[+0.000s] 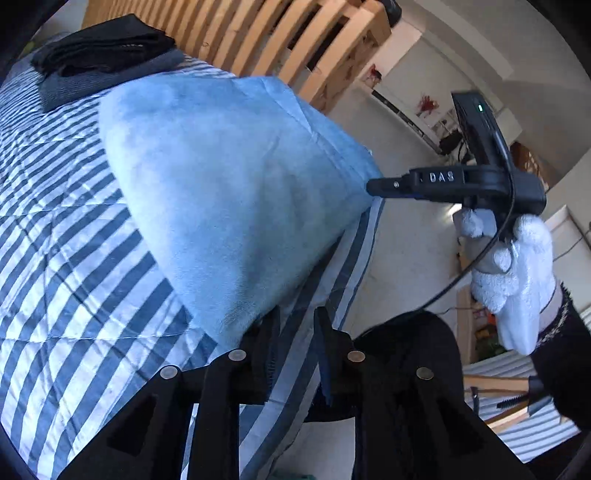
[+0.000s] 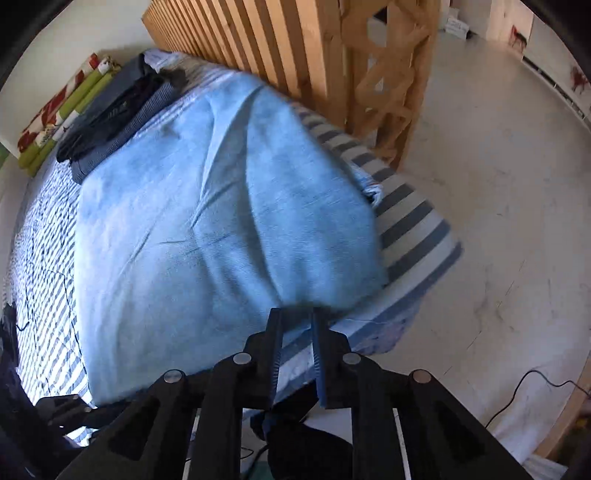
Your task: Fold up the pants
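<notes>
Light blue pants (image 1: pixel 229 184) are lifted like a tent above the striped quilt (image 1: pixel 55 229) of a bed. At the bottom of the left wrist view my left gripper (image 1: pixel 297 314) is shut on the near lower corner of the fabric. My right gripper (image 1: pixel 369 186), held by a white-gloved hand (image 1: pixel 517 266), pinches the other corner at the bed's edge. The cloth is stretched between the two. In the right wrist view the pants (image 2: pixel 221 203) spread away from the right gripper (image 2: pixel 295 314), whose tips grip the hem.
A stack of folded dark clothes (image 1: pixel 103 48) (image 2: pixel 118 110) lies at the far end of the bed. A wooden slatted frame (image 1: pixel 277 33) (image 2: pixel 280 48) runs along the bed's far side. Pale floor (image 2: pixel 480 184) lies to the right, with a cable (image 2: pixel 535 380).
</notes>
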Demonstrator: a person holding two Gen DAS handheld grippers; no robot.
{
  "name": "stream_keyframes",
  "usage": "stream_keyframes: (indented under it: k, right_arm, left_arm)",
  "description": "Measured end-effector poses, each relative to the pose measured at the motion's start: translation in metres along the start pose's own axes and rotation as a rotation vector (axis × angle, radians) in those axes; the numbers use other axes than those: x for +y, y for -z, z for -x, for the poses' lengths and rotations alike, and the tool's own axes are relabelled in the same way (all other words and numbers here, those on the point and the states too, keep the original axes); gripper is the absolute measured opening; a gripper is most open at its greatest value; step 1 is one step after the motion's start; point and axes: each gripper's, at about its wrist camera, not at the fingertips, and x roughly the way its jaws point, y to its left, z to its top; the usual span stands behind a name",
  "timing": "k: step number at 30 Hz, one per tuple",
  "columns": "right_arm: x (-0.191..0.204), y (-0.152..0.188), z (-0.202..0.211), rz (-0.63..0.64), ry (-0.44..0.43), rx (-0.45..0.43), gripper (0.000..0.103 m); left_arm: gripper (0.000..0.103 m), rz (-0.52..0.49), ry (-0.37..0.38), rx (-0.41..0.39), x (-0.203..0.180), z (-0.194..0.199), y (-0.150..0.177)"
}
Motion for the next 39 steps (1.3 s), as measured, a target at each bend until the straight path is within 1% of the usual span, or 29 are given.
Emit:
stream_keyframes:
  k: [1,2,3,4,5,7,8,10,11,12,13,14,16,18,20,21,22,23,24,25,26,27,28,29,30,31,33,36,39]
  right_arm:
    - [0.0,-0.001,0.007,0.016,-0.02,-0.02,0.022]
    - [0.002,-0.003,0.013,0.031,-0.019,-0.044,0.029]
    - [0.003,-0.008,0.017,0.042,0.001,-0.077,0.031]
    - [0.004,-0.014,0.02,0.05,0.022,-0.107,0.032]
    - [0.003,-0.02,0.021,0.05,0.027,-0.125,0.032]
    - [0.004,-0.035,0.017,0.033,0.004,-0.135,0.032]
    - [0.003,-0.042,0.014,0.026,0.005,-0.133,0.033]
    - [0.01,-0.06,-0.002,0.054,0.027,-0.119,0.038]
    - [0.009,-0.068,-0.007,0.075,0.054,-0.123,0.04]
    - [0.006,-0.076,-0.014,0.083,0.079,-0.123,0.041]
    - [0.0,-0.084,-0.02,0.073,0.071,-0.109,0.041]
    - [-0.007,-0.09,-0.024,0.046,0.036,-0.087,0.044]
    - [-0.024,-0.101,-0.036,-0.014,-0.078,-0.036,0.047]
    - [-0.029,-0.107,-0.045,-0.018,-0.143,-0.001,0.052]
    - [-0.026,-0.113,-0.056,0.021,-0.131,0.031,0.054]
    - [-0.024,-0.114,-0.06,0.045,-0.124,0.039,0.054]
    - [-0.023,-0.115,-0.063,0.069,-0.124,0.05,0.055]
    - [-0.022,-0.116,-0.067,0.085,-0.128,0.062,0.058]
    - [-0.023,-0.114,-0.07,0.094,-0.142,0.078,0.06]
    - [-0.023,-0.114,-0.075,0.093,-0.163,0.096,0.06]
    - [-0.024,-0.113,-0.077,0.087,-0.183,0.109,0.06]
    - [-0.024,-0.112,-0.079,0.083,-0.189,0.115,0.06]
    - [-0.023,-0.112,-0.078,0.078,-0.192,0.112,0.058]
    - [-0.02,-0.112,-0.08,0.073,-0.221,0.121,0.043]
    - [-0.017,-0.111,-0.08,0.068,-0.238,0.127,0.029]
    - [-0.011,-0.11,-0.078,0.078,-0.216,0.12,0.027]
    - [0.001,-0.108,-0.073,0.116,-0.18,0.109,0.019]
    - [0.017,-0.105,-0.065,0.154,-0.145,0.102,0.016]
    - [0.03,-0.102,-0.057,0.159,-0.148,0.103,0.013]
  left_arm:
    - [0.027,0.033,0.007,-0.016,0.004,0.007,-0.002]
    - [0.036,0.065,0.014,-0.03,0.008,0.014,-0.005]
    - [0.053,0.093,-0.002,-0.059,0.013,0.022,-0.009]
    - [0.059,0.117,-0.029,-0.087,0.019,0.028,-0.015]
    - [0.062,0.151,-0.024,-0.114,0.024,0.036,-0.018]
    - [0.063,0.217,0.067,-0.146,0.036,0.051,-0.023]
    - [0.063,0.229,0.055,-0.167,0.039,0.057,-0.025]
    - [0.064,0.252,-0.044,-0.185,0.043,0.055,-0.039]
    - [0.066,0.294,-0.067,-0.182,0.051,0.051,-0.042]
    - [0.072,0.343,-0.079,-0.17,0.061,0.046,-0.045]
    - [0.073,0.394,-0.086,-0.153,0.074,0.039,-0.051]
    - [0.073,0.43,-0.089,-0.136,0.082,0.03,-0.054]
    - [0.074,0.458,-0.097,-0.101,0.089,0.013,-0.054]
    - [0.074,0.493,-0.071,-0.069,0.096,-0.003,-0.057]
    - [0.076,0.531,-0.053,-0.056,0.102,-0.016,-0.062]
    - [0.083,0.531,-0.05,-0.089,0.104,-0.018,-0.065]
    - [0.084,0.534,-0.045,-0.1,0.102,-0.018,-0.066]
    - [0.083,0.535,-0.037,-0.101,0.1,-0.02,-0.068]
    - [0.068,0.523,-0.02,-0.105,0.097,-0.021,-0.071]
    - [0.057,0.508,-0.045,-0.094,0.092,-0.028,-0.074]
    - [0.038,0.491,-0.081,-0.094,0.088,-0.029,-0.076]
    - [0.026,0.485,-0.084,-0.1,0.087,-0.031,-0.079]
    - [0.021,0.482,-0.075,-0.108,0.084,-0.028,-0.077]
    - [0.016,0.484,-0.063,-0.12,0.083,-0.024,-0.076]
    - [0.014,0.487,-0.046,-0.131,0.082,-0.019,-0.075]
    - [0.013,0.487,-0.027,-0.144,0.08,-0.013,-0.073]
    - [0.011,0.493,-0.002,-0.169,0.077,0.001,-0.068]
    - [0.011,0.504,0.019,-0.188,0.079,0.011,-0.063]
    - [0.01,0.533,0.022,-0.203,0.085,0.024,-0.052]
